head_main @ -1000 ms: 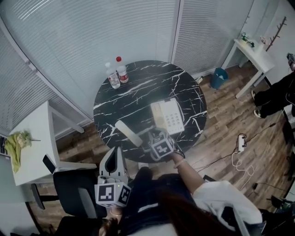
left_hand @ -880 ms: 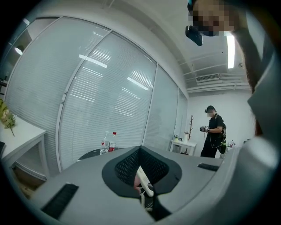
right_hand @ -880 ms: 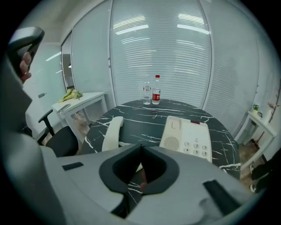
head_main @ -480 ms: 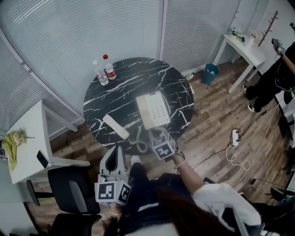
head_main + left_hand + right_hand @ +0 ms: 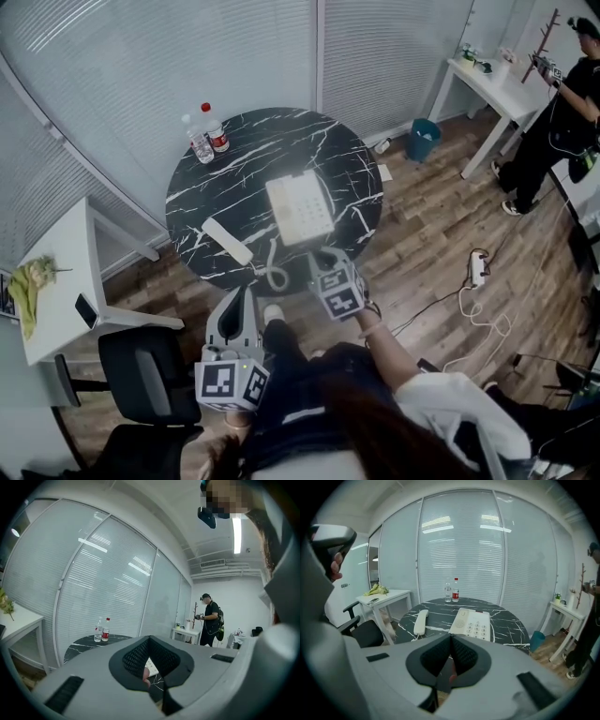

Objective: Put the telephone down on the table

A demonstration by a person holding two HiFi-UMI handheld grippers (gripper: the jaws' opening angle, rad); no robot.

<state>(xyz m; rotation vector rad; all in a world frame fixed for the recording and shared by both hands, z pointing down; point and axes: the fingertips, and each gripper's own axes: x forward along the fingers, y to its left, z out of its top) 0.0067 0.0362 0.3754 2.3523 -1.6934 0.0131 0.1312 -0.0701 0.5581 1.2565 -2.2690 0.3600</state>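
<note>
The white telephone base (image 5: 300, 206) lies flat on the round black marble table (image 5: 272, 155). Its handset (image 5: 227, 241) lies off the base to the left, joined by a coiled cord (image 5: 274, 275) near the table's front edge. My right gripper (image 5: 324, 257) hovers at that front edge, just short of the base, shut with nothing in it. In the right gripper view the base (image 5: 473, 623) and handset (image 5: 420, 621) lie beyond the closed jaws of the right gripper (image 5: 451, 637). My left gripper (image 5: 239, 305) hangs lower left, off the table, shut and empty.
Two water bottles (image 5: 207, 134) stand at the table's far left rim. A white side table (image 5: 56, 281) and black chair (image 5: 145, 370) are at the left. A blue bin (image 5: 422, 141), white desk (image 5: 487, 80) and a person (image 5: 562, 103) are far right. Cables (image 5: 473, 272) lie on the floor.
My right gripper has drawn back from the telephone base, which stays on the table. The head view has shifted a little. The left gripper has not moved.
</note>
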